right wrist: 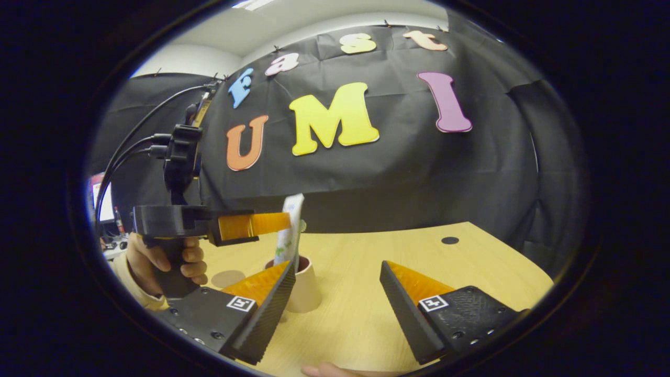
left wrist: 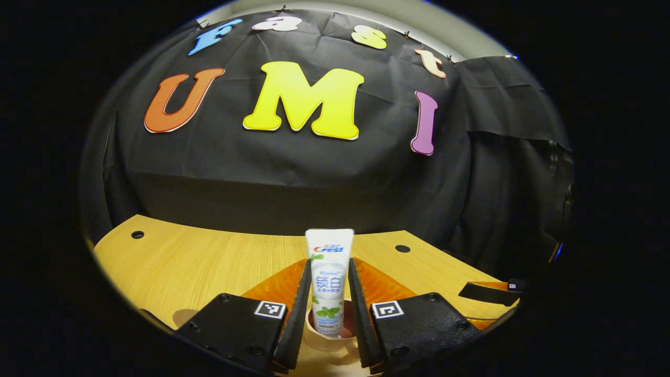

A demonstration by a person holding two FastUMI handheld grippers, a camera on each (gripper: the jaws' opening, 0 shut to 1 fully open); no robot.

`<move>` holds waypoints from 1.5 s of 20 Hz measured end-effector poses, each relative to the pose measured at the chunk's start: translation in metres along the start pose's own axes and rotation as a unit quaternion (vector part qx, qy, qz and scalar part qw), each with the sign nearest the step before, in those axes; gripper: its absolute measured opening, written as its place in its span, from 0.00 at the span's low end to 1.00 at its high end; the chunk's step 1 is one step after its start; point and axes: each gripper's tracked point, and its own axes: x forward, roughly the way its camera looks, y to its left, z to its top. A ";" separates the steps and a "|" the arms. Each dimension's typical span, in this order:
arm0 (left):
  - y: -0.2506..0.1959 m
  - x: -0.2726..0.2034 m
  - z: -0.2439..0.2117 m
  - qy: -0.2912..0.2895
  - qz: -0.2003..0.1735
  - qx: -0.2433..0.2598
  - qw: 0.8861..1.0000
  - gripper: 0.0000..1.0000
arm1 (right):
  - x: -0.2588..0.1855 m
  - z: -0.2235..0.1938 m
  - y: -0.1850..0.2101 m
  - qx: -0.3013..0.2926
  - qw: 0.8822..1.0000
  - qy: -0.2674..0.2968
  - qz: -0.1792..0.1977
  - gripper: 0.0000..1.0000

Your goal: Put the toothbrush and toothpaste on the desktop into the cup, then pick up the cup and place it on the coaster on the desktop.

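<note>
Held upright over the beige cup (left wrist: 327, 335), the white toothpaste tube (left wrist: 328, 277) with green leaf print is clamped by the left claw (left wrist: 328, 309). Nearer, the right claw (right wrist: 335, 298) gapes empty above the worktop (right wrist: 366, 293).

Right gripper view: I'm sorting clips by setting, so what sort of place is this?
Probably a recording booth in an office: a black cloth wall behind a light wooden desktop, and a person's hand holding the left gripper.

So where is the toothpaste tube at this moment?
The toothpaste tube stands upright between the left gripper's fingers, its lower end in the cup; the right gripper view shows it left of centre.
</note>
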 end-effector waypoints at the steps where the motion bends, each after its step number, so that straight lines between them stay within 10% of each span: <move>1: 0.002 -0.006 0.005 -0.004 0.004 0.003 1.000 0.47 | -0.004 0.001 0.001 0.003 1.000 0.002 -0.004 0.96; 10: 0.024 -0.084 0.020 -0.034 0.050 0.024 0.998 0.95 | -0.030 0.018 0.022 -0.028 0.999 0.010 -0.034 0.96; 30: 0.100 -0.168 0.019 -0.093 0.098 0.024 0.990 0.98 | 0.037 -0.020 0.098 -0.056 0.989 0.134 -0.035 0.96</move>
